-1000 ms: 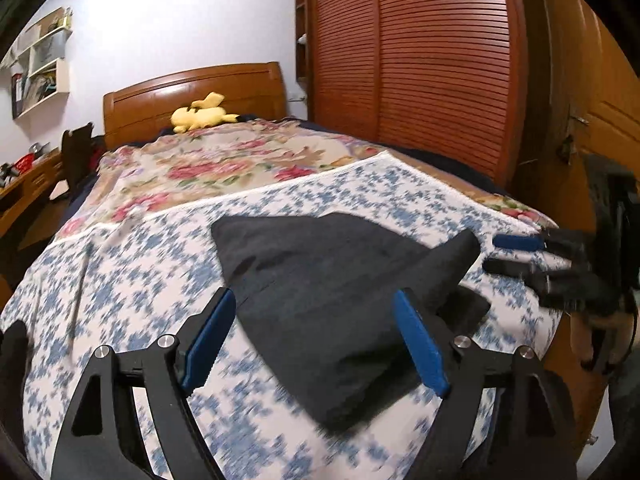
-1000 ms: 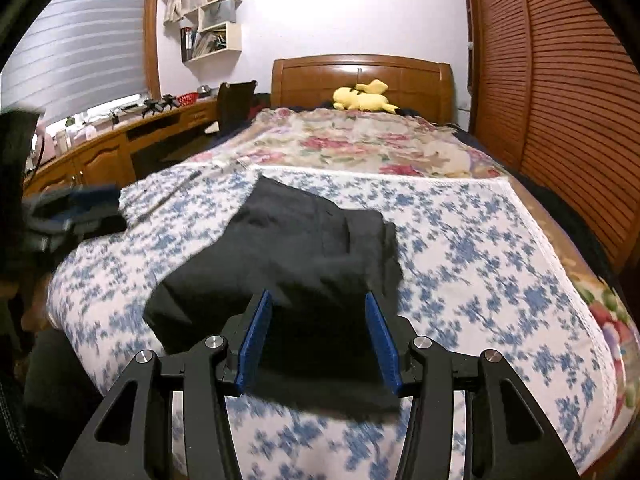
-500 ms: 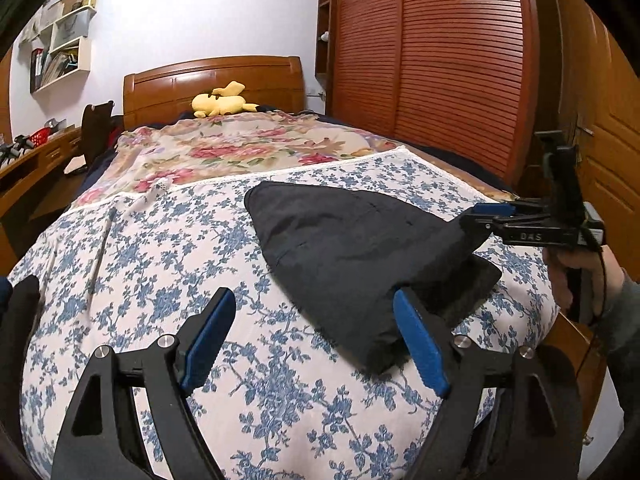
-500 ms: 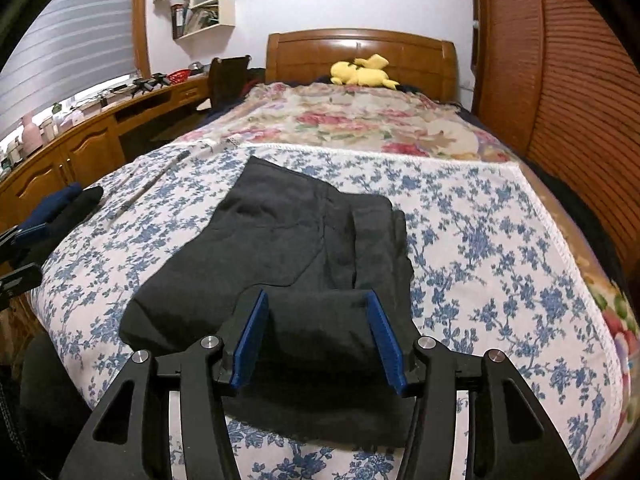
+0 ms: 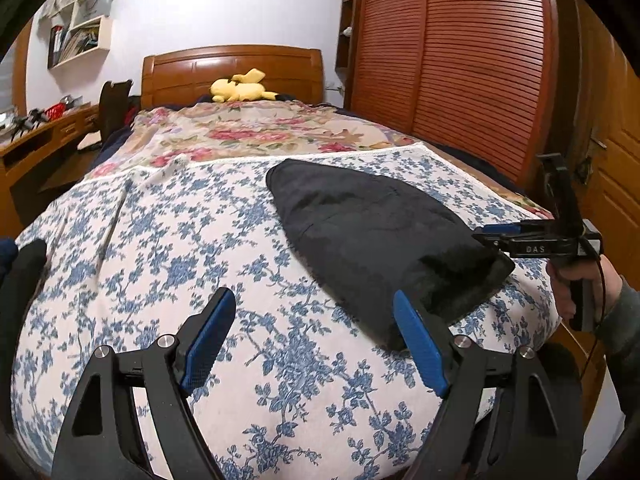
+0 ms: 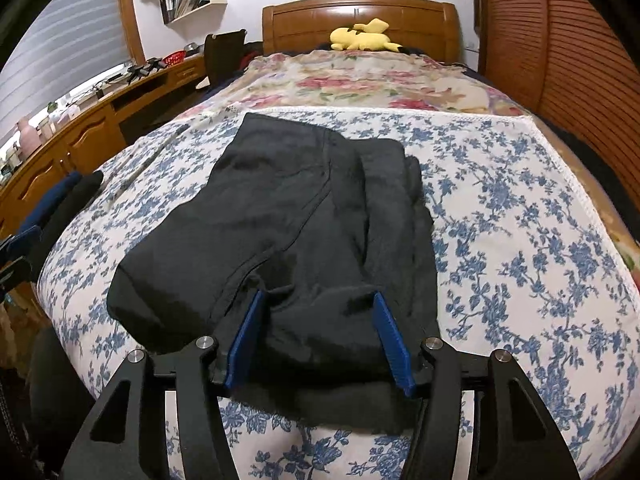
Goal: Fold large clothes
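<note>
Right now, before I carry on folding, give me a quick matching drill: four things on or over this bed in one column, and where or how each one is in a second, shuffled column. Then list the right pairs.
Things
1. black garment
2. yellow plush toy
3. left gripper
4. right gripper

Places or states
A. by the wooden headboard
B. jaws wide apart over the blue floral sheet, nothing between them
C. lying partly folded on the blue floral sheet
D. jaws closing, with a bunched edge of dark cloth between them

Pairs: 1-C, 2-A, 3-B, 4-D
</note>
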`<state>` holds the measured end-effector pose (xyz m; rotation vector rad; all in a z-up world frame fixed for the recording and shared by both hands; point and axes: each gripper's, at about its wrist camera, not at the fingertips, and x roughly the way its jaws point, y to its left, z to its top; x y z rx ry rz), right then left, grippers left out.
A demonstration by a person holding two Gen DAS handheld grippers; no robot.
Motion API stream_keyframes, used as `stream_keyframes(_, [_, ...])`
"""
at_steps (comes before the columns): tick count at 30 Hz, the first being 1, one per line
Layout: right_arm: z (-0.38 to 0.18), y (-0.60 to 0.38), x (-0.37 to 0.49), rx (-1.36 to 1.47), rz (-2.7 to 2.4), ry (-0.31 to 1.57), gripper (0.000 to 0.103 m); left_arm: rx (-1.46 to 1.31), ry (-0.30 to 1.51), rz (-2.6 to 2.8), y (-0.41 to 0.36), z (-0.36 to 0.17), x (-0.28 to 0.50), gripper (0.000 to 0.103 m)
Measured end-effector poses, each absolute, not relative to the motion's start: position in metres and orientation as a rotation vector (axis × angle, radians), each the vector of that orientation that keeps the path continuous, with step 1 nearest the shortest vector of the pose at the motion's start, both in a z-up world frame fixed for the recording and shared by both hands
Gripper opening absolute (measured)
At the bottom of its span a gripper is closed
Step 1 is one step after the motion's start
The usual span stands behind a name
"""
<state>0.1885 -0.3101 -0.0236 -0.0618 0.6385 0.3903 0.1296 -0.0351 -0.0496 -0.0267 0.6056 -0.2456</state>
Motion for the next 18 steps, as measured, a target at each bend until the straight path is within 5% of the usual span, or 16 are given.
stream_keyframes(2, [-0.025, -0.310, 0.188, -0.054, 0.437, 0.650, 0.019, -0.034, 0.609, -0.240, -0.033, -0.051, 0.129, 0.082])
stream_keyframes(5, [-0.025, -0.305, 0.187, -0.096, 0.471, 0.660, 0.006, -0.041, 0.611, -0.236, -0.030, -0.053, 0.127, 0.082])
stream_keyframes(13, [-0.017, -0.309, 0.185, -0.116, 0.422, 0.617, 0.006, -0.048, 0.617, -0.246, -0.032, -0.056, 0.123, 0.082])
stream_keyframes(18, [-0.011, -0.308, 0.179, -0.124, 0.349, 0.546, 0.027, -0.050, 0.630, -0.253, -0.033, -0.063, 0.122, 0.082])
